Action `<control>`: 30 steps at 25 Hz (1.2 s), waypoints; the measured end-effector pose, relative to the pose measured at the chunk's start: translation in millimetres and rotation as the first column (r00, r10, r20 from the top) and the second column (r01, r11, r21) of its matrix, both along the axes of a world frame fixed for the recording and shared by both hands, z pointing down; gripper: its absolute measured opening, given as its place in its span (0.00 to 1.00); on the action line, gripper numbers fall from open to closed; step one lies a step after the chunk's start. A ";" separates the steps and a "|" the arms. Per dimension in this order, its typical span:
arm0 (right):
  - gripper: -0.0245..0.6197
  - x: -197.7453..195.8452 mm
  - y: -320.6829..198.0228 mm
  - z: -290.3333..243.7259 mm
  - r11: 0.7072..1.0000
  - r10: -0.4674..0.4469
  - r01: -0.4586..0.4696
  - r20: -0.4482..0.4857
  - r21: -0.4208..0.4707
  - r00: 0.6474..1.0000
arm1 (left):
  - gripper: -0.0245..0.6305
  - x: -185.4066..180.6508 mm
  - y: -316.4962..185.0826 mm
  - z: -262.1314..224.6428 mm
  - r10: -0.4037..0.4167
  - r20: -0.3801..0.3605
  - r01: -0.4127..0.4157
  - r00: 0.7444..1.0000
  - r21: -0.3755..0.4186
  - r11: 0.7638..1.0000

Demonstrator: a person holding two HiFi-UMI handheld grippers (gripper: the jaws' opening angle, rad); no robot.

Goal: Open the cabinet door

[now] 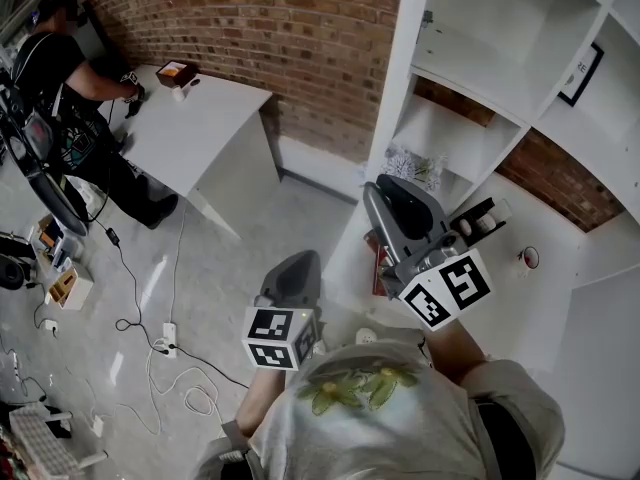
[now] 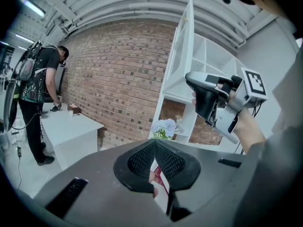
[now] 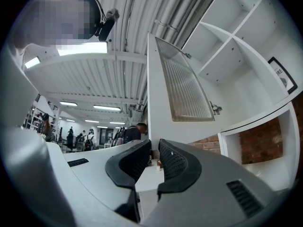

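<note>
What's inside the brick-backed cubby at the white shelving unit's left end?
A bunch of pale blue-and-white flowers with green leaves; the grey left gripper covers their base.

On your left, a white rectangular table (image 1: 205,133) stands against the red brick wall (image 1: 260,23), with a small brown box (image 1: 177,72) at its far corner. A person in a black shirt (image 1: 55,73) leans over that same corner, one hand just beside the box. Thin dark and white cables (image 1: 185,383) trail across the glossy grey floor (image 1: 215,258) near the table.
</note>
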State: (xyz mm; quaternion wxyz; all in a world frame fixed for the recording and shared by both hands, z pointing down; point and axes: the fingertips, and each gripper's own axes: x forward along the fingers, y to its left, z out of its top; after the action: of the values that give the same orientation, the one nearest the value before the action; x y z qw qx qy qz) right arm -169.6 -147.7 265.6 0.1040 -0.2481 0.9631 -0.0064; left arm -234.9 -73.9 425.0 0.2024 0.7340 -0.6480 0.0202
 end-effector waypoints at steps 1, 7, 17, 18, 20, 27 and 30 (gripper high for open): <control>0.15 -0.9 0.0 0.1 1.000 -0.001 0.001 0.000 0.000 1.000 | 0.05 -0.9 0.6 0.0 -0.002 0.000 0.002 1.000 -0.001 1.000; 0.15 -10.1 -2.1 1.1 1.000 -0.003 0.003 -0.001 0.000 1.000 | 0.05 -9.2 2.3 1.5 -0.013 -0.003 0.013 1.000 -0.004 1.000; 0.15 -22.5 -3.6 1.0 1.000 -0.017 0.017 -0.011 -0.001 1.000 | 0.05 -18.3 4.4 2.3 -0.028 -0.006 0.028 1.000 -0.006 1.000; 0.15 -23.6 -3.7 0.8 1.000 -0.018 0.018 -0.012 -0.001 1.000 | 0.05 -19.4 4.5 2.2 -0.030 -0.006 0.030 1.000 -0.007 1.000; 0.15 -25.6 -4.0 0.8 1.000 -0.022 0.022 -0.012 -0.001 1.000 | 0.05 -21.4 4.5 2.4 -0.034 -0.006 0.034 0.999 -0.007 0.999; 0.15 -34.3 -6.3 2.6 0.999 -0.037 0.037 -0.018 -0.001 0.999 | 0.05 -27.8 2.7 4.6 -0.049 -0.009 0.049 0.999 -0.007 0.999; 0.15 -39.4 -7.4 3.3 0.999 -0.043 0.043 -0.022 0.000 0.999 | 0.05 -32.4 2.3 4.9 -0.060 -0.015 0.060 0.998 -0.003 0.998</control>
State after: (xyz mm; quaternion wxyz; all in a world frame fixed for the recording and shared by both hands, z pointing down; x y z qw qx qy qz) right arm -208.9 -155.1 268.8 0.0934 -0.2276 0.9693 -0.0055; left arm -267.3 -71.6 429.9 0.2089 0.7140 -0.6682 0.0096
